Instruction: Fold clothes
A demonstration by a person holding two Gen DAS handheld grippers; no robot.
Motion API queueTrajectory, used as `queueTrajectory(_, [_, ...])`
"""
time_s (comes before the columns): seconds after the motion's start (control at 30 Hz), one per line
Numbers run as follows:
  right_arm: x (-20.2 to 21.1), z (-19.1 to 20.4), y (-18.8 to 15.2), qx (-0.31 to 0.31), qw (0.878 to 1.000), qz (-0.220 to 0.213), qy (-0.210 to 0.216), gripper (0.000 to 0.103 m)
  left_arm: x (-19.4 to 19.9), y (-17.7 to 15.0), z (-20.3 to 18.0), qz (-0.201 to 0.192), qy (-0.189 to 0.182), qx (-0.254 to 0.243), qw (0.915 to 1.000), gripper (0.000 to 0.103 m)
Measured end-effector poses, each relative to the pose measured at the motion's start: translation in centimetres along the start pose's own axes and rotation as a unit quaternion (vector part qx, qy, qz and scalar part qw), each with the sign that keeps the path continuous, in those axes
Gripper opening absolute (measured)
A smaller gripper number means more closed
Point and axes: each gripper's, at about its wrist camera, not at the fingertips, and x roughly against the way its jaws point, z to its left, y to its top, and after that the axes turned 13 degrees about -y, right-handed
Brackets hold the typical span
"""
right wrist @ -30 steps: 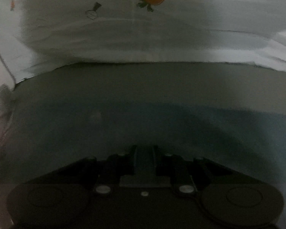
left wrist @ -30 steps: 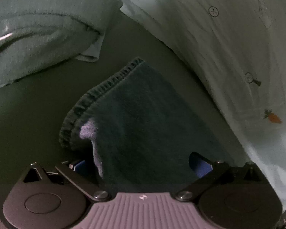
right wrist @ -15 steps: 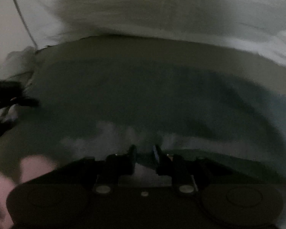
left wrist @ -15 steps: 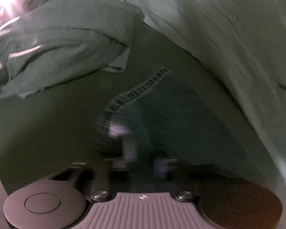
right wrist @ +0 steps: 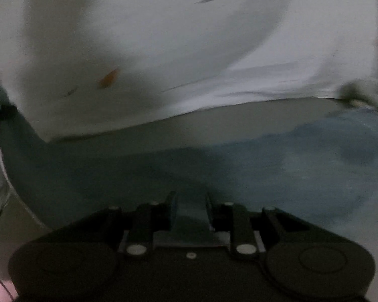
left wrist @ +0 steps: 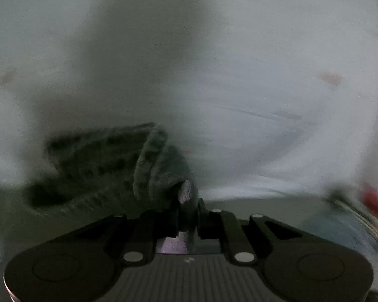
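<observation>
A dark teal towel [left wrist: 118, 166] bunches in front of my left gripper [left wrist: 187, 209], which is shut on its hemmed corner and holds it lifted; the view is blurred. In the right wrist view the same towel [right wrist: 264, 166] spreads flat over the grey surface [right wrist: 239, 115]. My right gripper [right wrist: 190, 206] is shut on the towel's near edge, with cloth between its fingers.
A white sheet with small carrot prints [right wrist: 163, 50] rises behind the towel and fills the upper half of both views [left wrist: 239, 88]. A crumpled cloth and something red [left wrist: 375, 201] lie at the right edge.
My left gripper closed on the towel corner and swung it up and round toward the white sheet. My right gripper has kept hold of the edge and moved sideways.
</observation>
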Motion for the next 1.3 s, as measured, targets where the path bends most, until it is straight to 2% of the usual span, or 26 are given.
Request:
queueTrajectory(0.03, [0.2,-1.7,-0.1,-0.017,1.000,0.000,-0.018,0.025,-1.6,-0.4,-2.2,0.021,-0.038,-0.014,0.9990,0.016])
queueTrajectory(0.07, [0.5,-3.4,-0.4,-0.033,0.999,0.001,-0.038,0.025,-3.6,-1.3,-4.5,0.053,-0.078,-0.034,0.9949,0.022])
queueTrajectory(0.1, [0.6,-5.0,-0.7,-0.047,0.997,0.004,-0.056,0.025,-6.2,-2.8,-7.0,0.096,-0.116,-0.060,0.9867,0.029])
queueTrajectory(0.13, [0.7,-6.4,-1.0,-0.060,0.995,0.009,-0.073,0.026,-8.7,-4.6,-8.9,0.138,-0.138,-0.075,0.9779,0.035])
queueTrajectory(0.17, [0.6,-7.6,-1.4,-0.072,0.994,0.016,-0.086,0.028,-10.8,-6.3,-10.1,0.180,-0.150,-0.082,0.9687,0.046])
queueTrajectory(0.23, [0.2,-9.4,-2.3,-0.097,0.989,0.032,-0.108,0.033,-14.5,-9.6,-11.9,0.259,-0.165,-0.077,0.9486,0.049])
queueTrajectory(0.3, [0.0,-11.3,-3.0,-0.116,0.985,0.049,-0.117,0.036,-15.4,-11.2,-11.9,0.296,-0.172,-0.042,0.9388,0.050])
queueTrajectory(0.33, [0.0,-11.9,-3.2,-0.120,0.984,0.053,-0.119,0.039,-14.9,-11.4,-11.6,0.296,-0.184,-0.021,0.9370,0.052])
queueTrajectory(0.4, [-0.2,-12.5,-3.5,-0.119,0.984,0.056,-0.116,0.044,-13.3,-10.8,-10.7,0.282,-0.196,0.002,0.9390,0.077])
queueTrajectory(0.5, [-1.3,-12.7,-3.2,-0.116,0.988,0.063,-0.085,0.045,-10.8,-10.0,-7.7,0.253,-0.155,0.015,0.9549,0.079])
queueTrajectory(0.57, [-2.5,-11.7,-2.4,-0.108,0.991,0.065,-0.045,0.047,-9.7,-9.9,-5.1,0.243,-0.103,0.031,0.9642,0.079])
queueTrajectory(0.63, [-3.8,-9.7,-1.6,-0.081,0.995,0.058,-0.002,0.049,-8.9,-9.9,-2.3,0.237,-0.049,0.055,0.9688,0.079])
queueTrajectory(0.7, [-5.0,-7.8,-0.7,-0.053,0.997,0.045,0.034,0.049,-8.3,-10.2,0.2,0.237,-0.007,0.076,0.9684,0.079])
queueTrajectory(0.77, [-6.4,-5.8,0.0,-0.025,0.997,0.040,0.055,0.050,-8.2,-10.8,1.8,0.246,0.018,0.081,0.9658,0.079])
queueTrajectory(0.93, [-11.6,-2.6,-0.2,0.044,0.994,0.098,0.003,0.050,-8.7,-12.3,3.6,0.275,0.046,0.080,0.9572,0.079])
queueTrajectory(0.97, [-12.1,-2.3,-0.4,0.051,0.994,0.096,-0.002,0.045,-8.8,-12.4,4.0,0.277,0.044,0.090,0.9556,0.079])
queueTrajectory(1.0, [-12.0,-2.1,-0.5,0.056,0.995,0.087,-0.005,0.039,-8.9,-12.6,4.3,0.279,0.043,0.100,0.9540,0.079])
queueTrajectory(1.03, [-11.7,-1.9,-0.4,0.063,0.995,0.077,-0.008,0.025,-9.0,-12.7,4.6,0.280,0.044,0.110,0.9528,0.079])
queueTrajectory(1.13, [-9.1,-2.0,0.1,0.062,0.997,0.035,-0.010,0.022,-9.2,-12.8,5.0,0.272,0.039,0.126,0.9533,0.084])
queueTrajectory(1.2, [-6.7,-2.8,0.3,0.043,0.999,0.020,-0.012,0.021,-9.2,-12.9,4.9,0.274,0.037,0.117,0.9540,0.086])
queueTrajectory(1.3, [-4.5,-3.9,-0.7,0.009,0.999,0.037,-0.017,0.021,-9.2,-13.2,4.6,0.272,0.032,0.104,0.9562,0.088])
